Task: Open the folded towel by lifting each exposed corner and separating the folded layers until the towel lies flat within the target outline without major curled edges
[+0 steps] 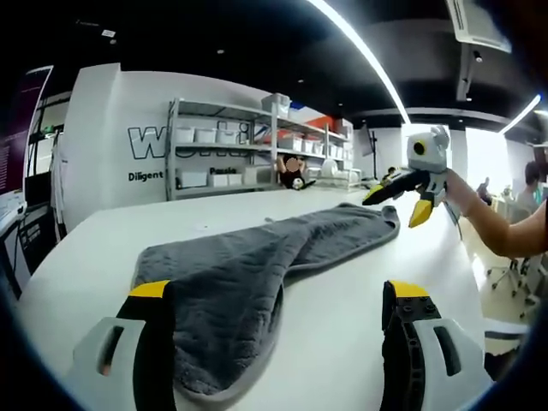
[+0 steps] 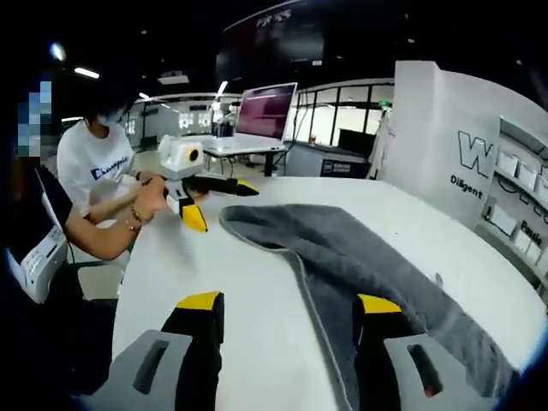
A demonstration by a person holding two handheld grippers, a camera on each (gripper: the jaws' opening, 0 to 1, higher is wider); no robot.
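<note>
Both grippers, left gripper (image 1: 278, 312) and right gripper (image 2: 287, 321), hover spread apart over the gray towel (image 1: 257, 274) on the white table (image 1: 342, 282).

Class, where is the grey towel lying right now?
The grey towel lies stretched across the white table. In the left gripper view one end sits between the left tongs; its far end reaches the right tongs.

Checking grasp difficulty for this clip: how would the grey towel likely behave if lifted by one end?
The grey towel would probably sag limply, since it already drapes in soft folds on the white table. Its thick, quilted-looking pile suggests some weight, so the trailing part may drag. The fuzzy surface seems unlikely to slip from the jaws.
</note>
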